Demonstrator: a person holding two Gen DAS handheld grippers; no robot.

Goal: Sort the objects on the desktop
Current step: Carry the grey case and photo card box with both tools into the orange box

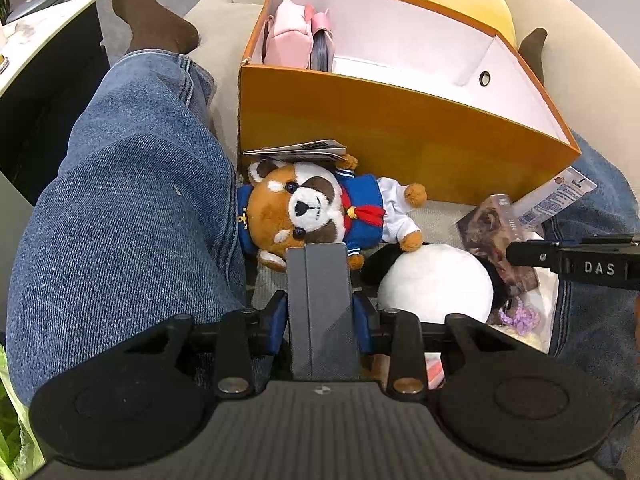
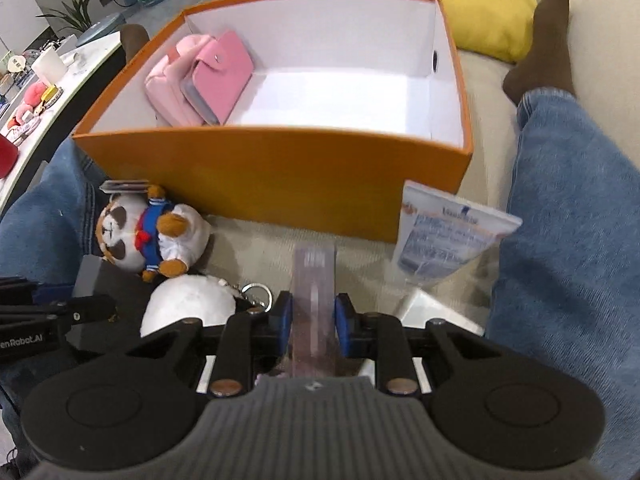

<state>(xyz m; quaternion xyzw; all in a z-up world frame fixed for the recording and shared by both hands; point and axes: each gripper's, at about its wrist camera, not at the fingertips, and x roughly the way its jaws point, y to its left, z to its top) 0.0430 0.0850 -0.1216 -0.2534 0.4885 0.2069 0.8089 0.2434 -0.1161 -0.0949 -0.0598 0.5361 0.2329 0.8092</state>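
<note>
An orange box (image 1: 392, 128) (image 2: 280, 172) with a white inside stands on the sofa between a person's legs. It holds a pink pouch (image 2: 168, 84) and a pink card wallet (image 2: 220, 76). A red-panda plush (image 1: 312, 208) (image 2: 140, 236) in a blue sailor suit lies before the box. A white round plush (image 1: 436, 284) (image 2: 188, 308) lies beside it. My left gripper (image 1: 317, 246) is shut and empty, its tips at the panda plush. My right gripper (image 2: 314, 248) is shut on a thin translucent pink packet (image 2: 314, 300). A white tube (image 2: 440, 240) (image 1: 556, 200) leans on the box.
Blue-jeaned legs (image 1: 128, 220) (image 2: 568, 240) flank the objects on both sides. A yellow cushion (image 2: 480, 4) lies behind the box. A brown printed packet (image 1: 496, 232) and a purple knitted item (image 1: 520, 316) lie at the right. A white table (image 2: 36, 92) with small items stands at the left.
</note>
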